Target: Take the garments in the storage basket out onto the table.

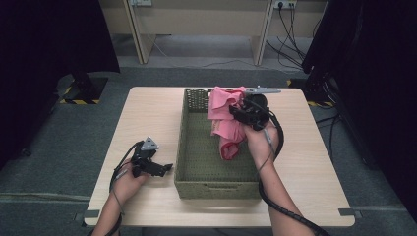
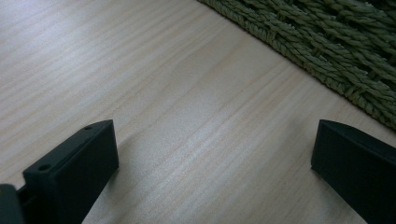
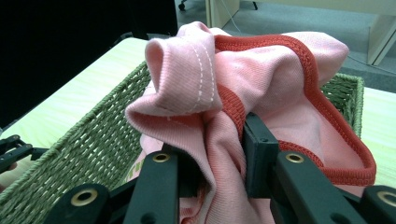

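Grey carpeted floor, dark curtains on both sides, pale desk legs and trailing cables at the back; in the middle a light wooden table (image 1: 152, 113) with a green woven basket (image 1: 189, 162) set on it, the basket's long axis running away from me. My right gripper (image 1: 244, 109) is raised over the far part of the basket, jaws clenched on a pink garment (image 1: 223, 115) with red trim. In the right gripper view the cloth (image 3: 261, 84) is pinched between my two jaws as a thick fold — a stitched hem bunches up just above the jaw tips, and the red-bound edge (image 3: 327, 107) loops round to the right. In the high view the garment hangs from the grip as a crumpled column, its long axis roughly vertical, upper part bunched against the gripper, lower end with the red edge drooping down into the basket toward my near side; whether that end touches the basket floor I cannot tell. My left gripper (image 1: 156, 168) sits low over the bare table just left of the basket's near corner, pointing toward it. In the left gripper view its jaws stand wide apart, released, nothing between them but wood grain, with the basket wall (image 2: 327, 42) crossing the upper right corner.
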`<state>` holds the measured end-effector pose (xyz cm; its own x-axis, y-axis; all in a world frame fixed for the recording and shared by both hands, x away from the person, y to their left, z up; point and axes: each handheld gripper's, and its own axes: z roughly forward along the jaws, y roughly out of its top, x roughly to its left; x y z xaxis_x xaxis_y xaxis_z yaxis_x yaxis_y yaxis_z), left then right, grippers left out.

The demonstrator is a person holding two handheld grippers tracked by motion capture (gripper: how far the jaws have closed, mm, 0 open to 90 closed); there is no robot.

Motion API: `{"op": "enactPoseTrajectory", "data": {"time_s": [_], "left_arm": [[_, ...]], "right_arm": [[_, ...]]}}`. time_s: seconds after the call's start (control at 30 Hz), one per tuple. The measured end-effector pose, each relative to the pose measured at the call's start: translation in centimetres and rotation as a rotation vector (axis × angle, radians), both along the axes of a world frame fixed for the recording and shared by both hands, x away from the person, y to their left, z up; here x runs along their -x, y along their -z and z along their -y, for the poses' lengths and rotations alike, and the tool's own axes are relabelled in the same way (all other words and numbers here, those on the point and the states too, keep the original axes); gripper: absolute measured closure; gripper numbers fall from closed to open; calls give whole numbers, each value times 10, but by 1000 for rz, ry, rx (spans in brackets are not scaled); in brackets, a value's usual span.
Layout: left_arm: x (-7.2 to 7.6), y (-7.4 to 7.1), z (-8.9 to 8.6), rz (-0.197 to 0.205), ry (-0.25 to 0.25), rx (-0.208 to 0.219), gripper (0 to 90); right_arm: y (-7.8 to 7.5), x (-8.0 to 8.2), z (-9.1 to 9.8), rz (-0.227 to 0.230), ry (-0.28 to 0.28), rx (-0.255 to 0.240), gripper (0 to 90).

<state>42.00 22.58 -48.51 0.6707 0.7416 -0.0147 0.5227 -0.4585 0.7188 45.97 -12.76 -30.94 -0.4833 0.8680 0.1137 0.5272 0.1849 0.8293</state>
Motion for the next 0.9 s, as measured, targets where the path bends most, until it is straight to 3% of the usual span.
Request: {"op": "enactPoseTrajectory", "data": {"time_s": [0.9], "left_arm": [[0, 0, 0, 0, -1, 1, 0]], "right_arm": [[-26, 7, 17, 28, -12, -29, 711]]}}
